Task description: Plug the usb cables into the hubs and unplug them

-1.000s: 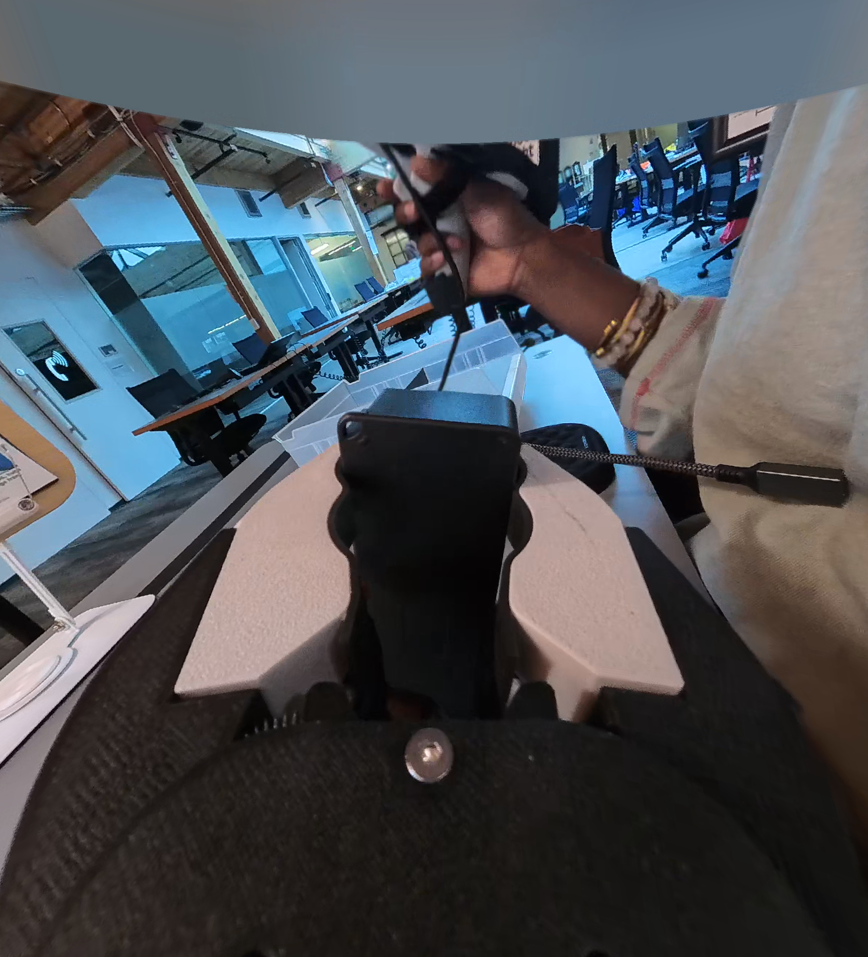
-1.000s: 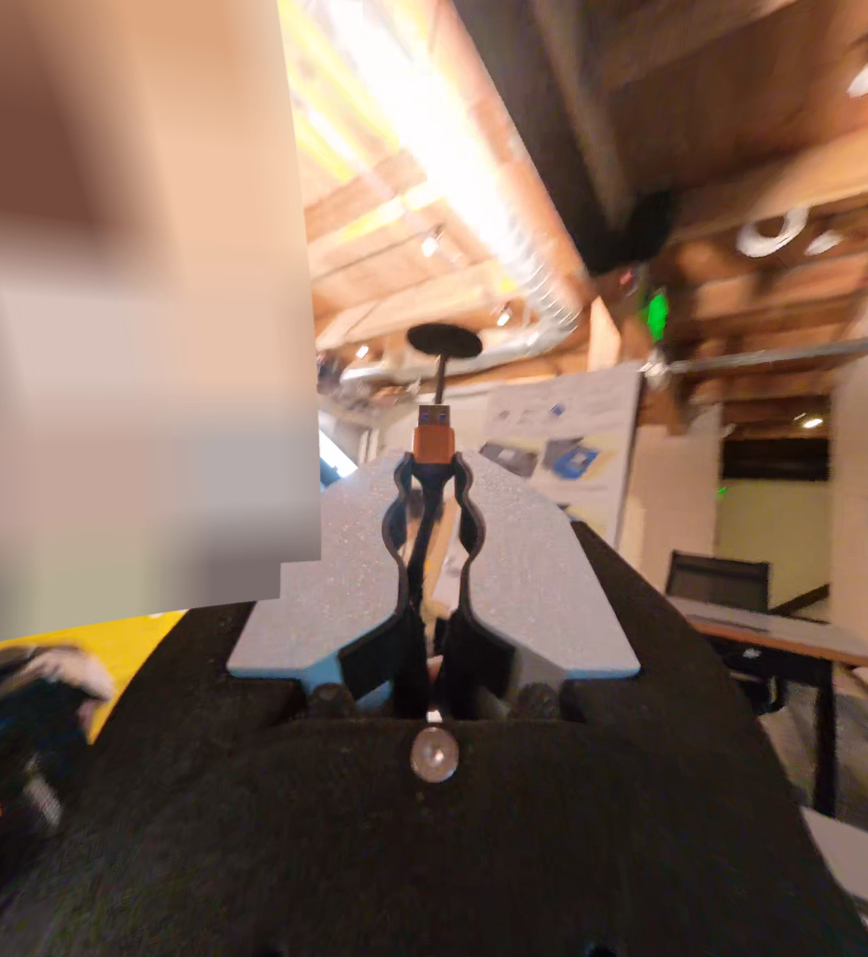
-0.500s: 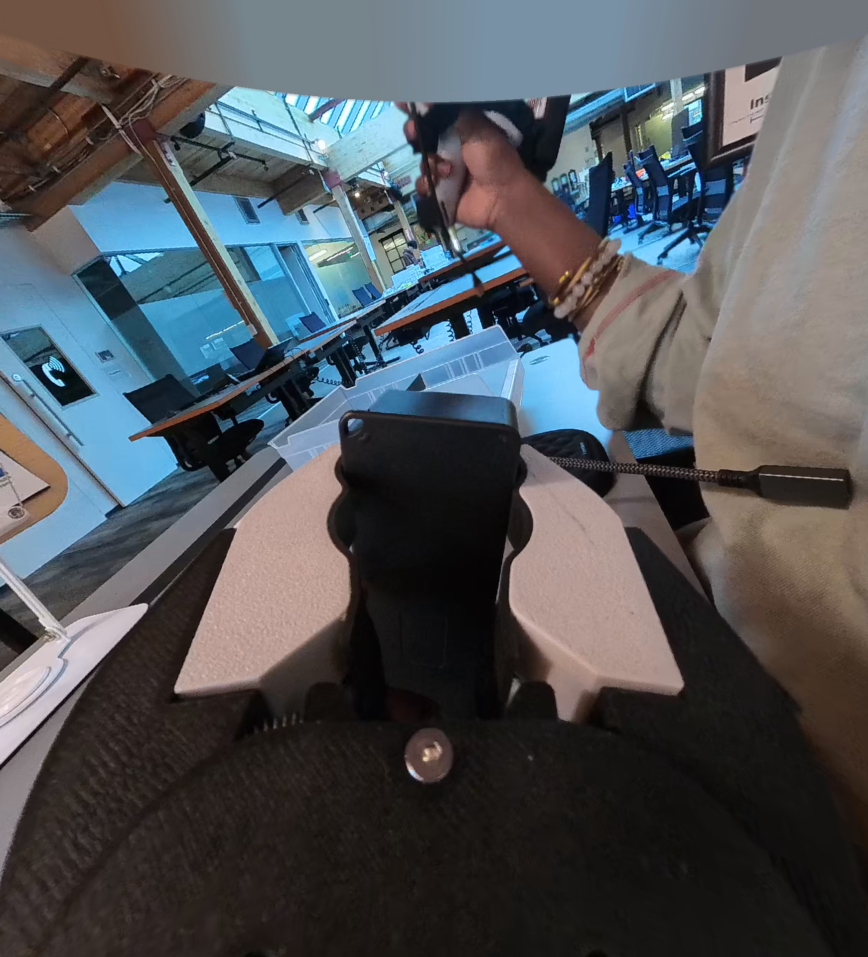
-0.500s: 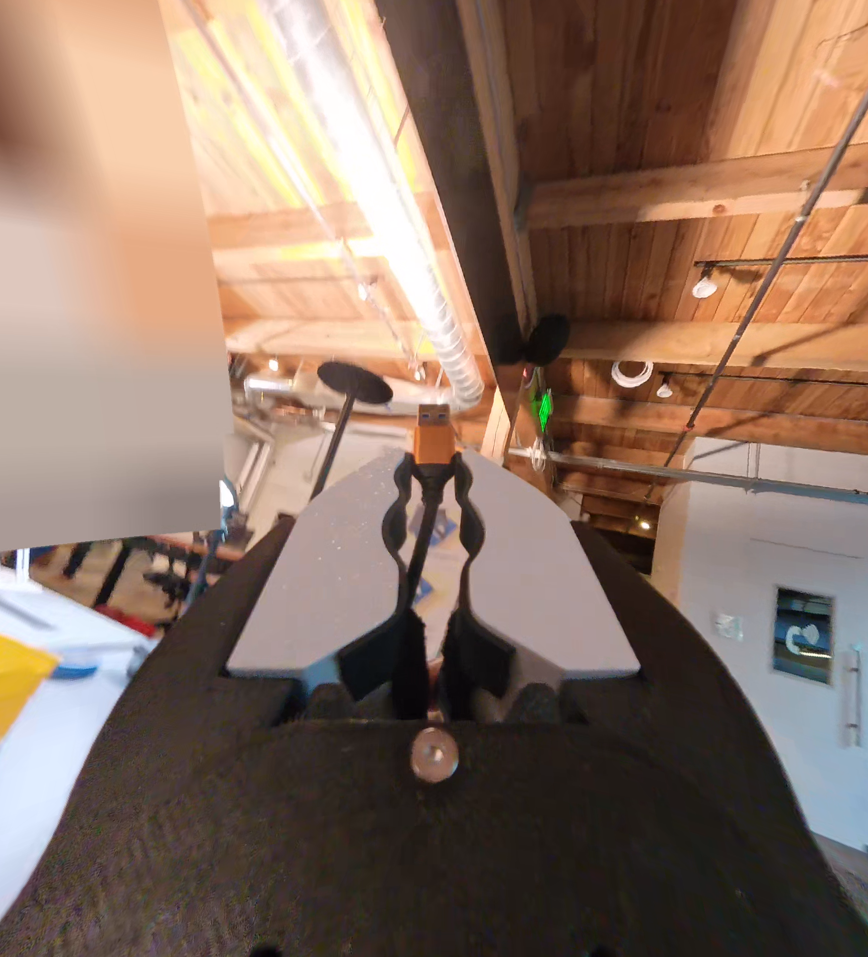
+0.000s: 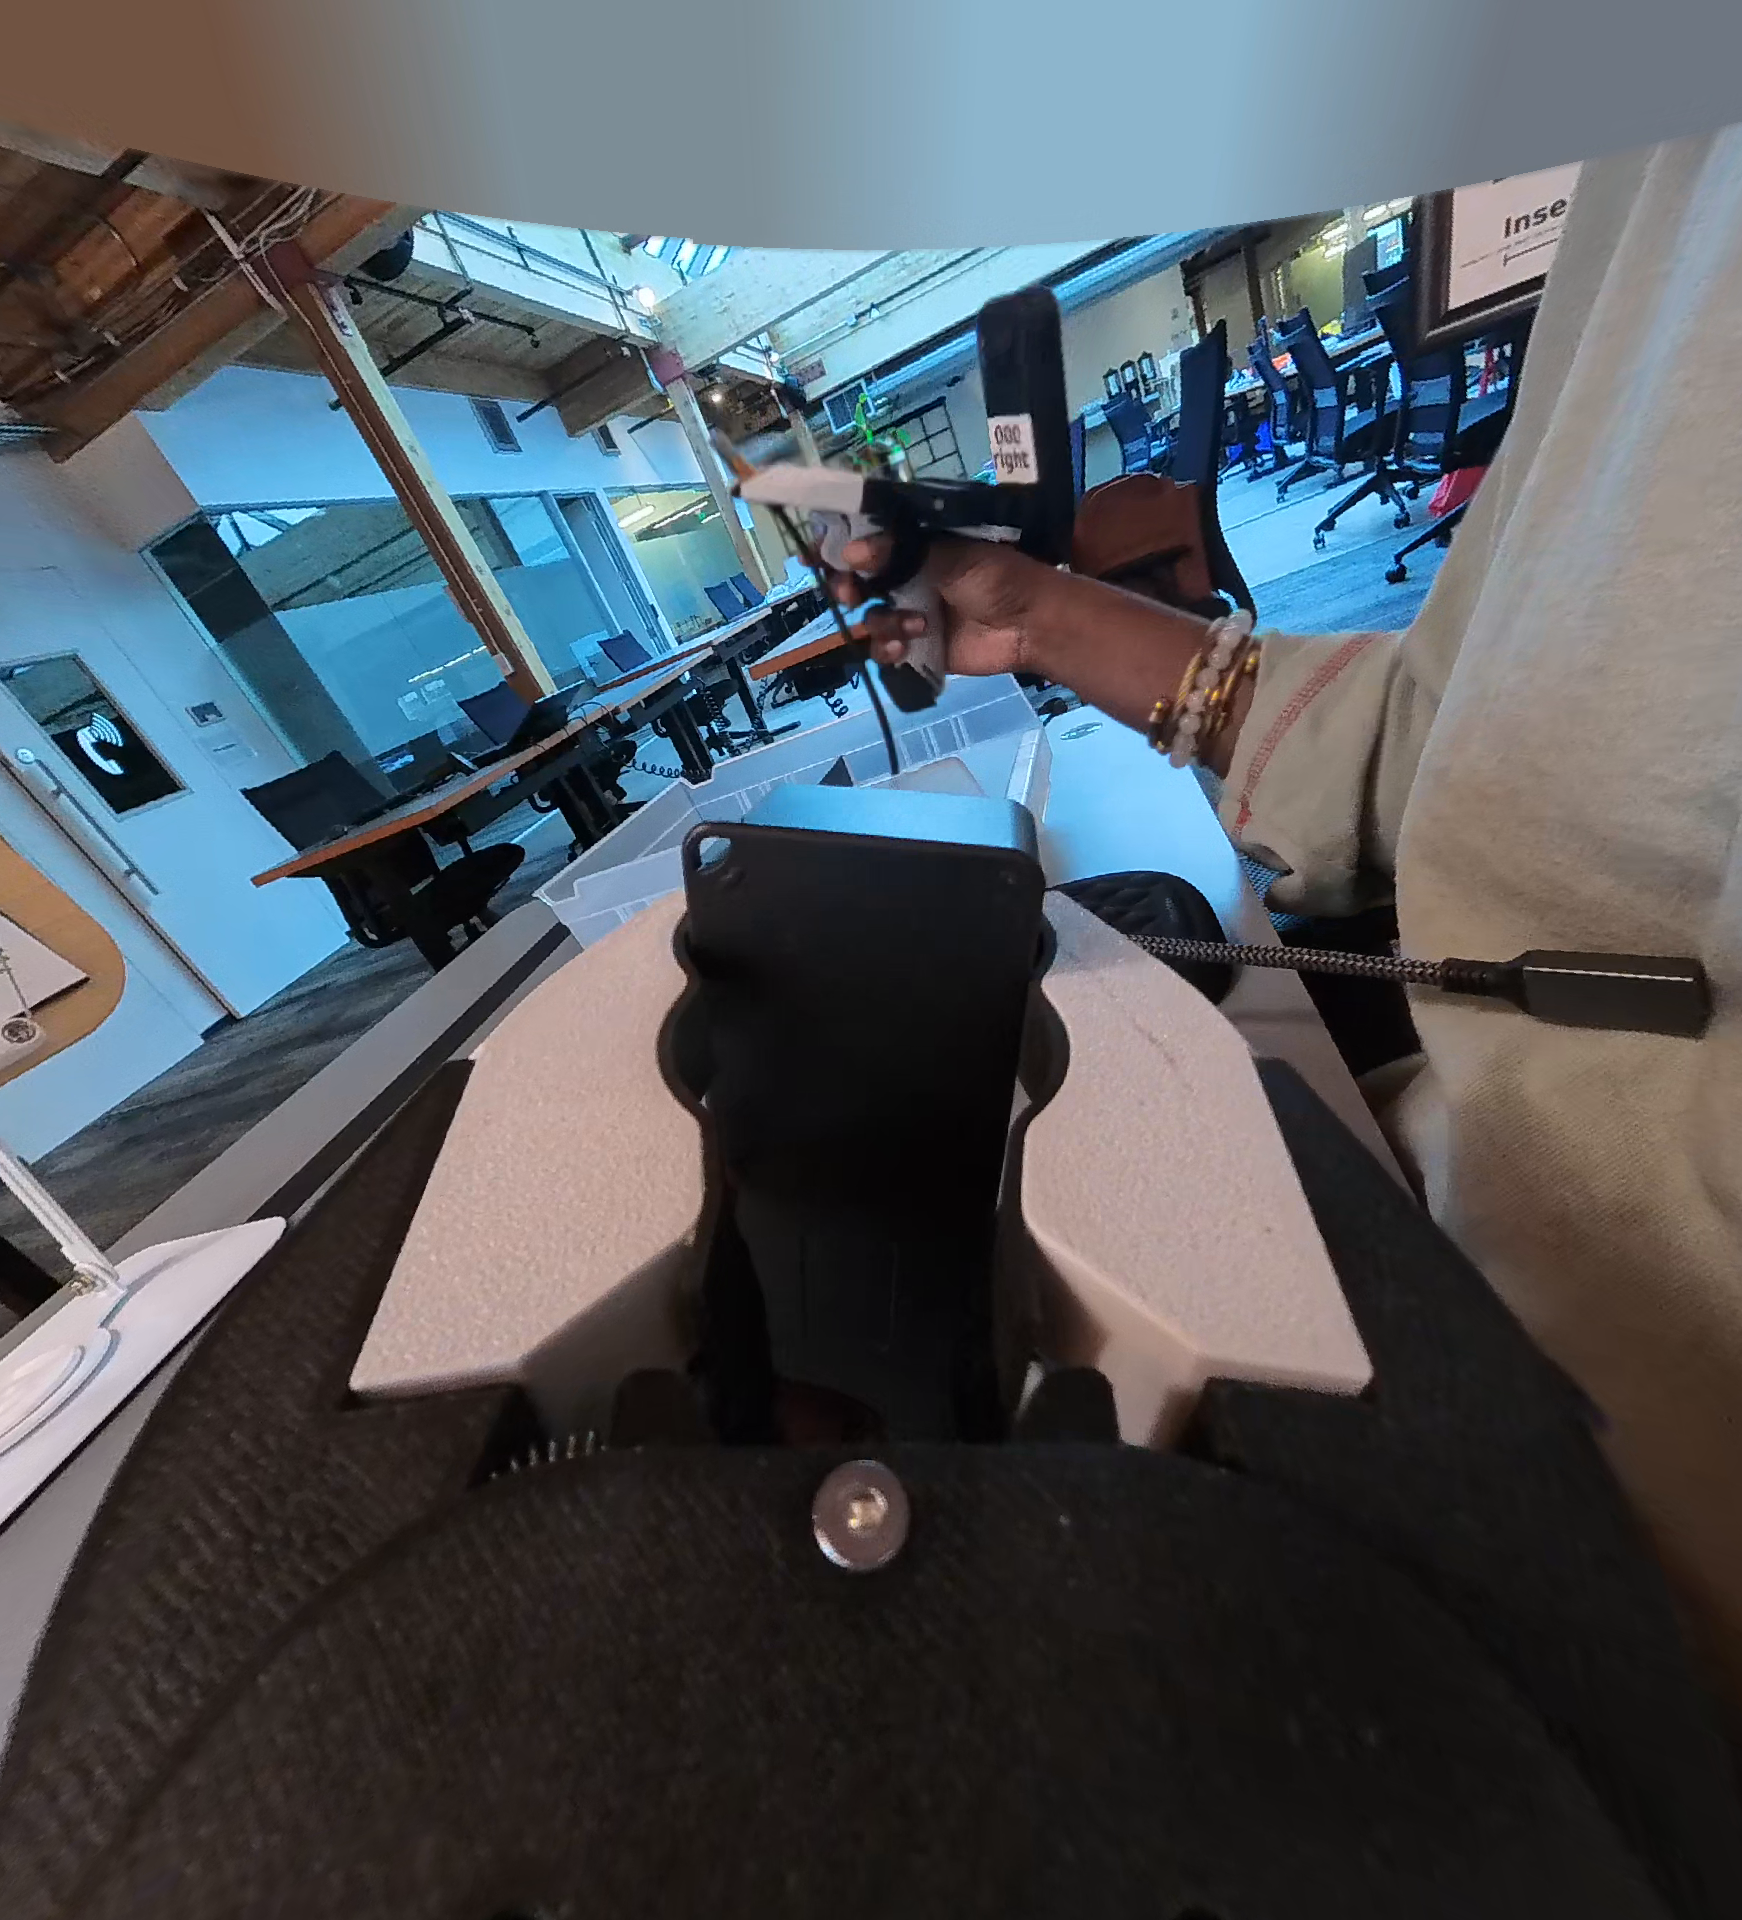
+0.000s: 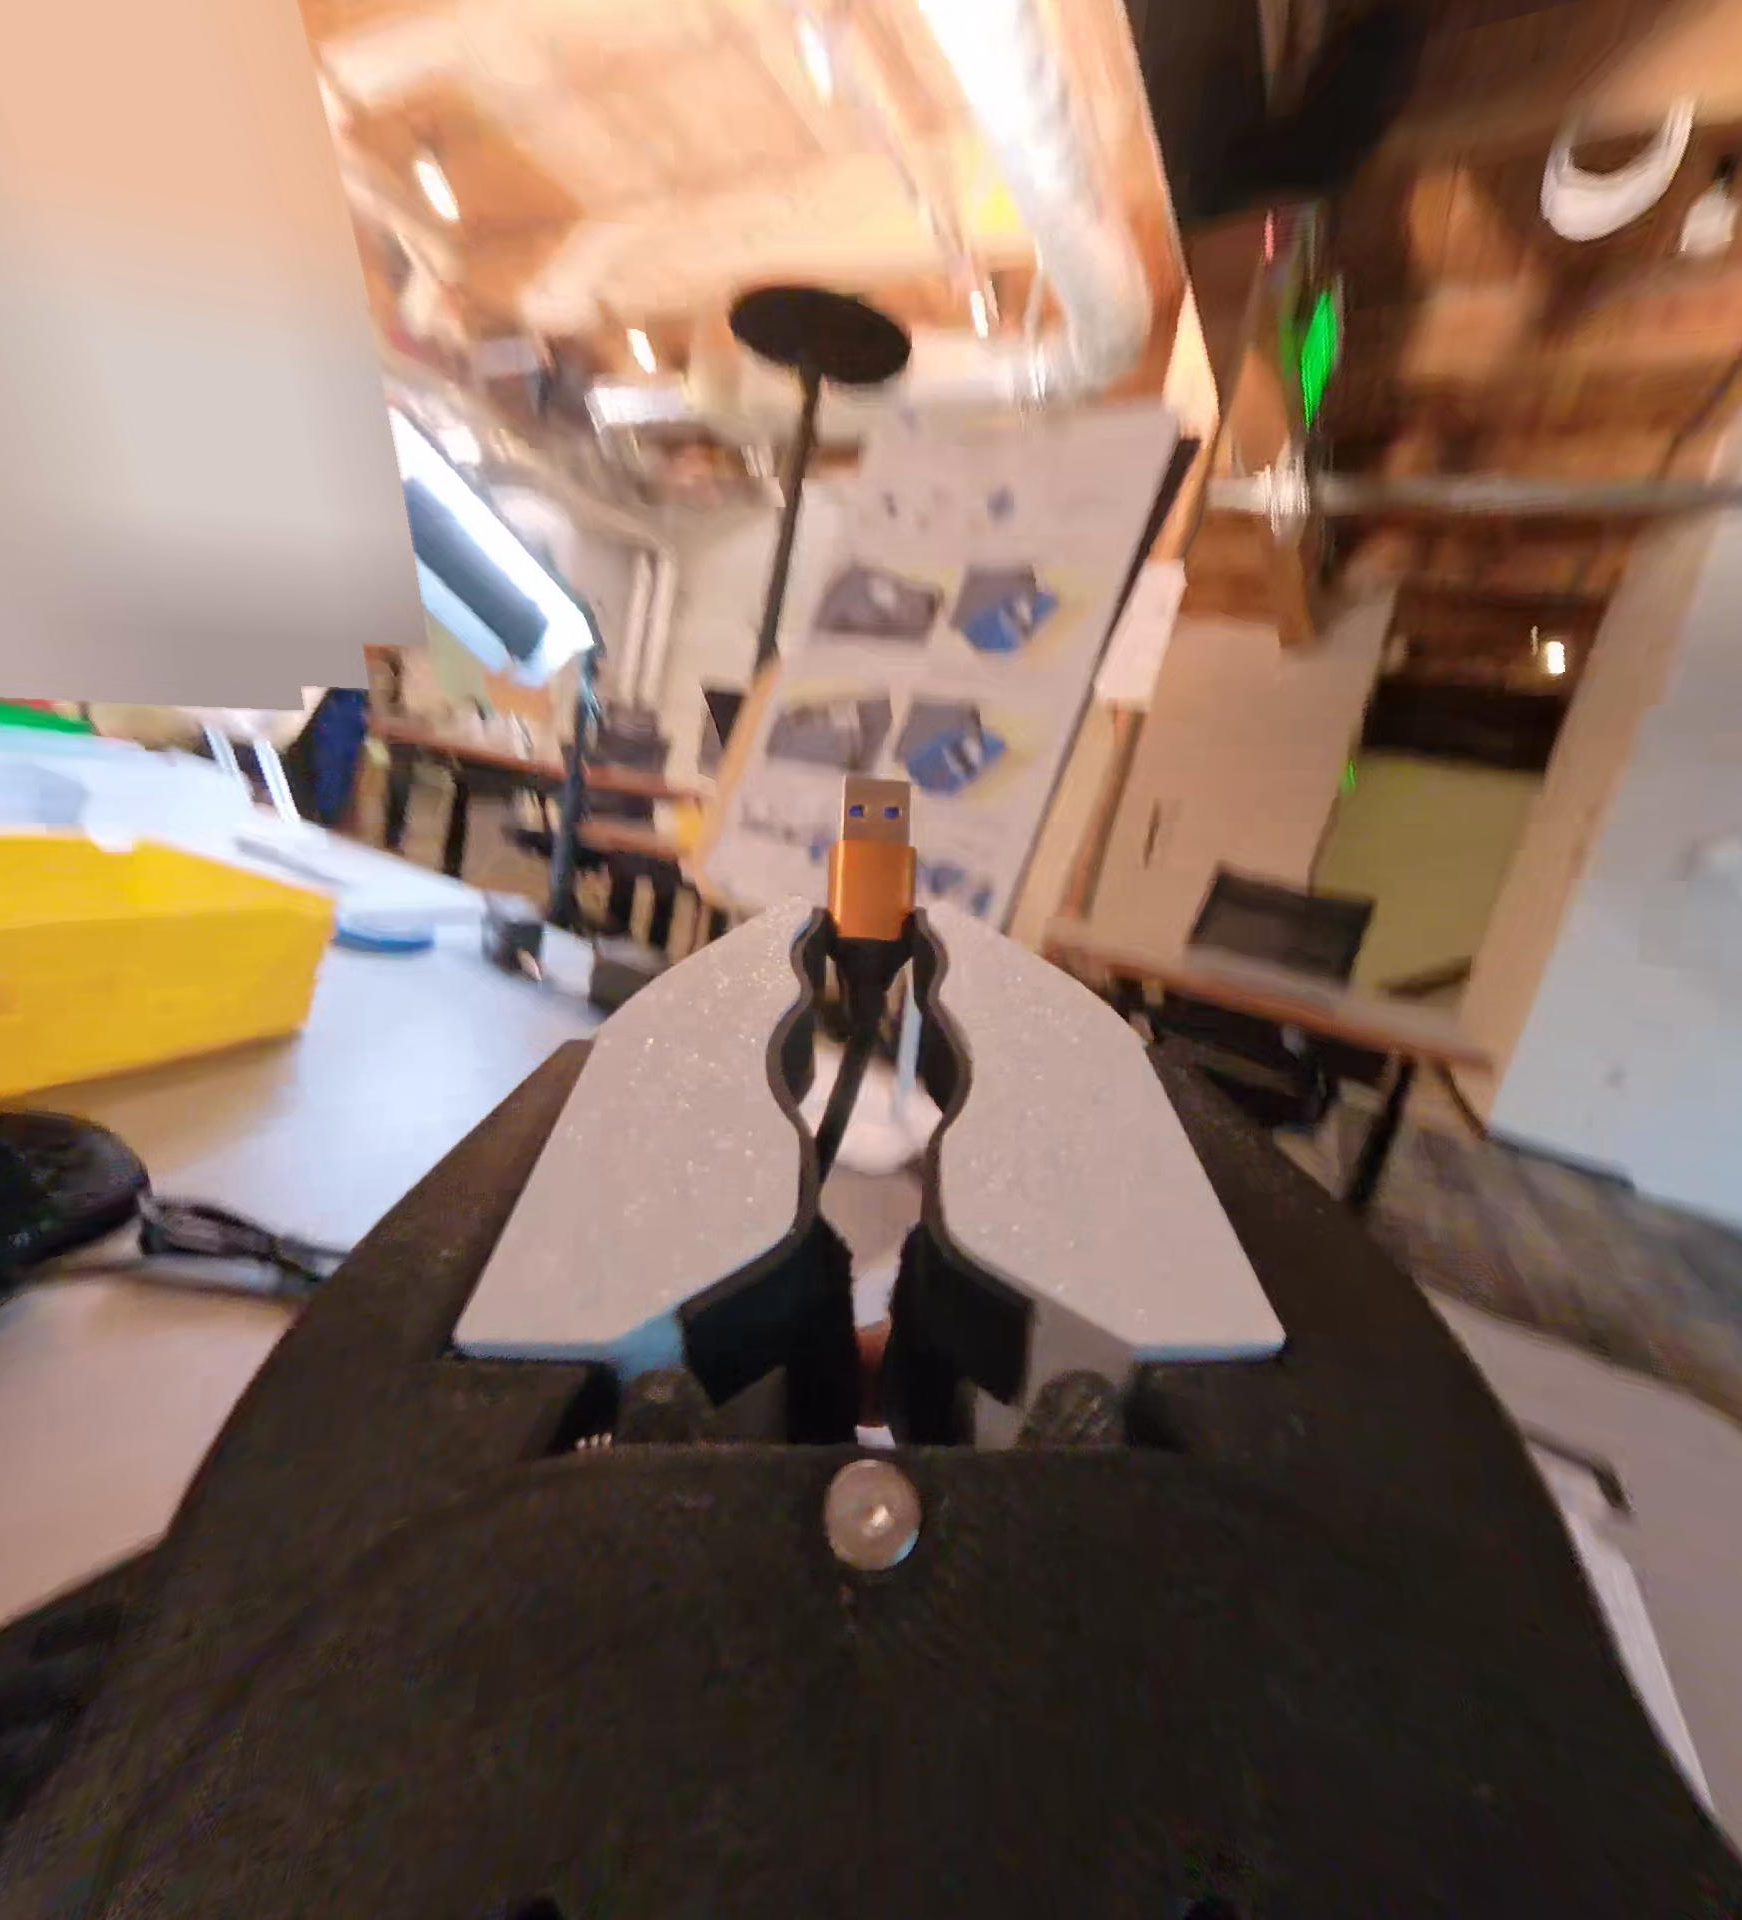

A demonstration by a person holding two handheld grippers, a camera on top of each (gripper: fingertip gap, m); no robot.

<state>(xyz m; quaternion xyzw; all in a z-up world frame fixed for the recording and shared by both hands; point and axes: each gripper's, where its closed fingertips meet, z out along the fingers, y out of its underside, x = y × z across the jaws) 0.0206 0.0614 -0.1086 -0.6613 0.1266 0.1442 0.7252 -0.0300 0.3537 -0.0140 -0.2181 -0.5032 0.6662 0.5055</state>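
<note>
Hub in the left claw, orange plug in the right, neither yet joined.

The left claw (image 5: 862, 935) is clenched on a black hub (image 5: 862, 1018), held upright above the counter (image 5: 1121, 790) so its far end faces outward; a braided lead (image 5: 1293, 961) with a dark plug (image 5: 1615, 992) juts stiffly from its right side toward the person's pale shirt (image 5: 1625, 727). The right claw (image 6: 869, 925) is clamped on an orange usb plug (image 6: 872, 868) by its collar, metal tip pointing forward and free, its black cable (image 6: 841, 1081) trailing back between the fingers. In the left wrist view that claw is raised well apart from the hub, aimed away. Gripping behind the tip likely leaves the metal clear for insertion; the plug must next be swung round to the hub. A yellow box (image 6: 108, 951) sits on the counter.
</note>
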